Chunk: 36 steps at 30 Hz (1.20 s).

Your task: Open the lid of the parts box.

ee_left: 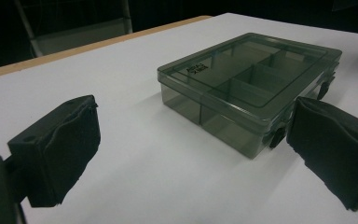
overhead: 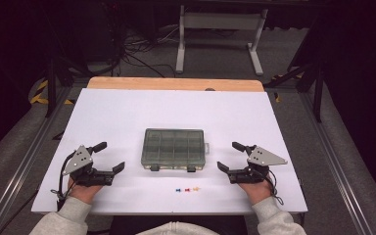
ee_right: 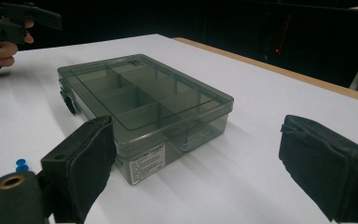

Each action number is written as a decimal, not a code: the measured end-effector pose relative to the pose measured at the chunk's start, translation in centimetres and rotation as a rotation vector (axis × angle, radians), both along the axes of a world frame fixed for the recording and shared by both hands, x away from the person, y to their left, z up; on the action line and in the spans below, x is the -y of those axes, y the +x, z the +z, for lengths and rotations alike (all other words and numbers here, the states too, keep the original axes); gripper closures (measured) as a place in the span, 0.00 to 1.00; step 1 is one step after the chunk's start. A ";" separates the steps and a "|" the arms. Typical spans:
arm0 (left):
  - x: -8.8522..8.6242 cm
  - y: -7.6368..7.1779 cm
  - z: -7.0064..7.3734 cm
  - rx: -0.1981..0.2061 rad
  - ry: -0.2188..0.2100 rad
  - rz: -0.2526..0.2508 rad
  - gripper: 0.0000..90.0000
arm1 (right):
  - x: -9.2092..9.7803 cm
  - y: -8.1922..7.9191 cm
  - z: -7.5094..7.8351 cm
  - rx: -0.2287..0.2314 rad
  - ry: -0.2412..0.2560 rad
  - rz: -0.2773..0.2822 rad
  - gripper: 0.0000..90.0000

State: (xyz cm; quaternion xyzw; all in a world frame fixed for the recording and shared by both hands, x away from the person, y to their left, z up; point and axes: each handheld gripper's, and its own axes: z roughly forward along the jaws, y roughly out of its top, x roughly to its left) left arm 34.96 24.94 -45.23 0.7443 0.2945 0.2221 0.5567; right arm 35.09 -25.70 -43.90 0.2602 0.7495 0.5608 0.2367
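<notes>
A smoky clear plastic compartment box (overhead: 173, 148) lies shut in the middle of the white table (overhead: 127, 110), its two black latches facing me. Its lid and dividers show in the left gripper view (ee_left: 251, 79) and the right gripper view (ee_right: 142, 105). Three small push pins, blue (overhead: 177, 190), red (overhead: 187, 189) and yellow (overhead: 196, 188), lie in a row in front of the box. My left gripper (overhead: 108, 156) rests open to the left of the box, nothing between its jaws. My right gripper (overhead: 230, 155) rests open to the right of it, also holding nothing.
A wooden strip (overhead: 176, 84) edges the table's far side. Beyond it stand a white metal frame (overhead: 220, 29) and cables on the floor. Metal rails (overhead: 19, 161) run along both sides of the table.
</notes>
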 end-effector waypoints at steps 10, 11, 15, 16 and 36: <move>0.0 0.1 0.0 -0.021 -0.024 -0.013 0.03 | 0.0 0.1 0.0 -0.002 0.002 -0.001 0.12; -0.1 0.1 0.0 -0.020 -0.027 -0.011 0.03 | 0.0 0.1 0.0 -0.003 0.003 -0.001 0.12; -0.2 0.0 0.1 -0.020 -0.030 -0.017 0.04 | 0.0 0.1 0.0 -0.002 0.004 -0.001 0.13; -0.1 0.0 0.1 -0.022 -0.031 -0.022 0.04 | 0.0 0.1 0.0 -0.002 0.003 -0.002 0.13; 1.4 0.3 1.7 -0.003 -0.055 -0.078 0.06 | -1.0 0.4 1.9 -0.002 0.001 0.036 0.15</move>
